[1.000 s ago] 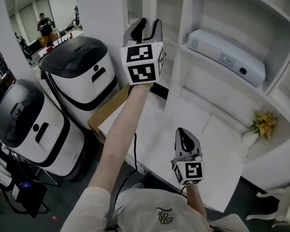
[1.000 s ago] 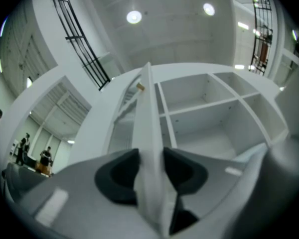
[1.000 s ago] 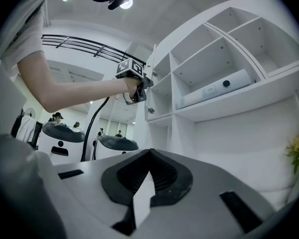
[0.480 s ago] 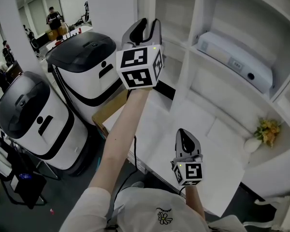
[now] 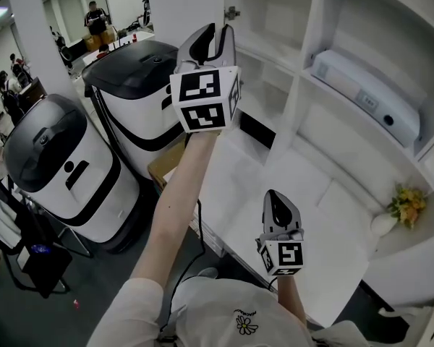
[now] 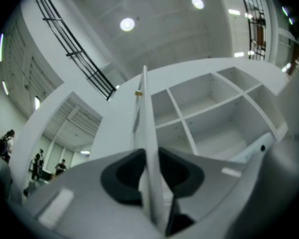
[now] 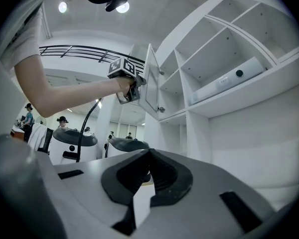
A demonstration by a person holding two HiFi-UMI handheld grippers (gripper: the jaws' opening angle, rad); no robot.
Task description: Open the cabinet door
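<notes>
As the left gripper [image 5: 215, 36], jaws just closing, pinches the thin white cabinet door [image 6: 147, 133], I'd swing leftward slowly, wrist turning with it.

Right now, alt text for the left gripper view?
The left gripper, its jaws having just been closing, grips the edge of a white cabinet door running up the centre. Open white shelves lie to its right, ceiling lights above.

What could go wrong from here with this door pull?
The left gripper has just been closing its jaws on the cabinet door, pinching only its thin edge; that grip may slip as the door swings. Pulling off the door's arc could strain its hinges.
</notes>
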